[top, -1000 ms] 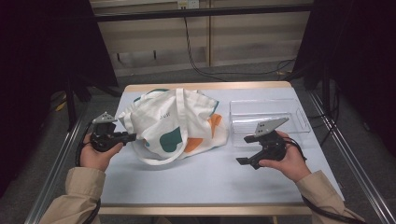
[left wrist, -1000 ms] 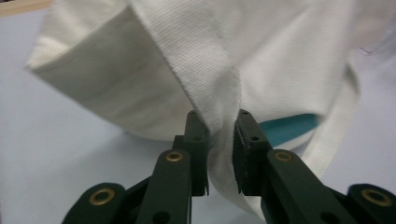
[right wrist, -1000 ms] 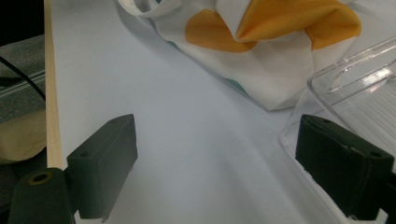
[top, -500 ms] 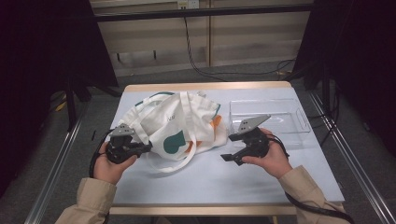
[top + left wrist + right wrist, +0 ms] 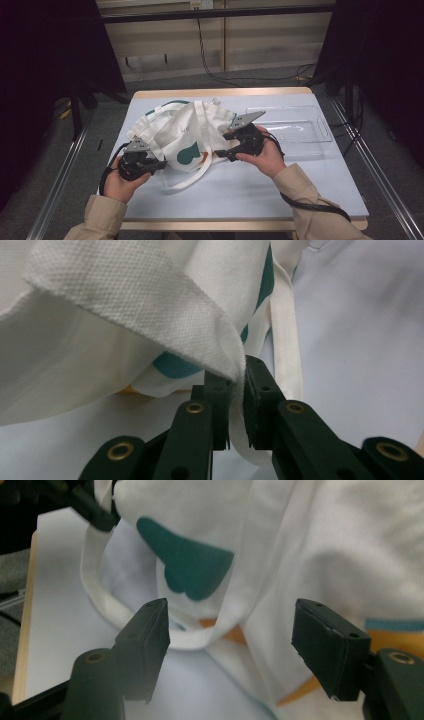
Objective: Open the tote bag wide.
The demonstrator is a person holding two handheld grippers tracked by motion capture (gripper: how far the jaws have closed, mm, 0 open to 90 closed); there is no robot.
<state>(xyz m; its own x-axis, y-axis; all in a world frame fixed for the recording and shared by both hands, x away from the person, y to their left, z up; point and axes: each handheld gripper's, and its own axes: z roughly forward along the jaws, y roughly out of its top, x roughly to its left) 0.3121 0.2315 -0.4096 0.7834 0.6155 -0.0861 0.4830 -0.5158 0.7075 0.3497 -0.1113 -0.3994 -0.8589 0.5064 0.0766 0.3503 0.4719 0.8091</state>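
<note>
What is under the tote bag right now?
The bag lies crumpled on the pale blue table, with one strap looping out onto it. Whatever lies beneath the fabric, or inside the bag, is covered.

No legible text (faint script on tote bag (image 5: pixel 186 131) unreadable)

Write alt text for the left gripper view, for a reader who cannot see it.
The left gripper is clamped shut on a folded edge of a white cloth bag, seen close up between its two black jaws. The bag has teal patches, and one of its white straps lies on the pale blue table to the right.
</note>
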